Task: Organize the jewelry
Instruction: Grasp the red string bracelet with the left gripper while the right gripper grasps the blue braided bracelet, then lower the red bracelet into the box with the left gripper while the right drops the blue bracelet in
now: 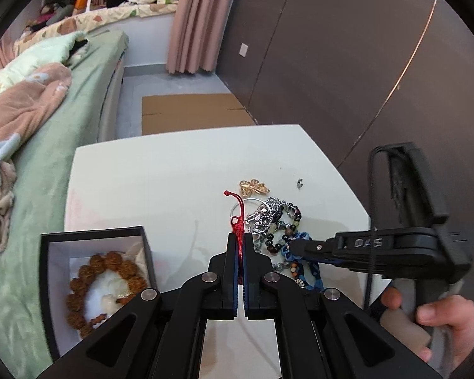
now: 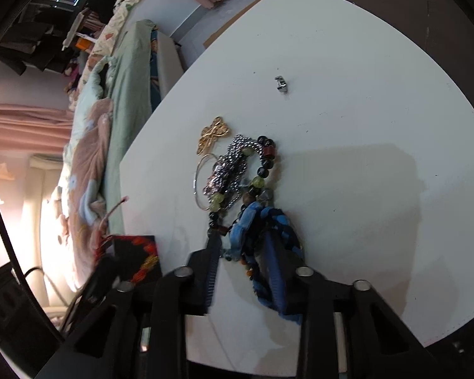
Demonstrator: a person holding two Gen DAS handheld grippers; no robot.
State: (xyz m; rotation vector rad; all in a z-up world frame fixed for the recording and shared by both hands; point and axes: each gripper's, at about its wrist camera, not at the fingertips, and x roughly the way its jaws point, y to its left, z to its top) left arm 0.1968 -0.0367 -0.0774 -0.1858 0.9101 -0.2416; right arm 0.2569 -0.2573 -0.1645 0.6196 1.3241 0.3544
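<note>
Now red cord [image 1: 239,218] points away, pinched by left hand-held gripper [image 1: 240,240].

A white table [image 1: 161,170] is standing just beside a bed [image 1: 79,120] lying under green and pink bedding, with flattened cardboard [image 1: 189,112] covering the grey floor beyond the table, pink curtains [image 1: 199,19] hanging farther back, and dark brown wall panels [image 1: 347,47] rising alongside.

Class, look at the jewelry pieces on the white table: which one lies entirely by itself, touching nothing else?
The small silver ring, alone on bare table beyond the pile. The gold butterfly brooch sits right at the tangled bracelets' edge.
</note>
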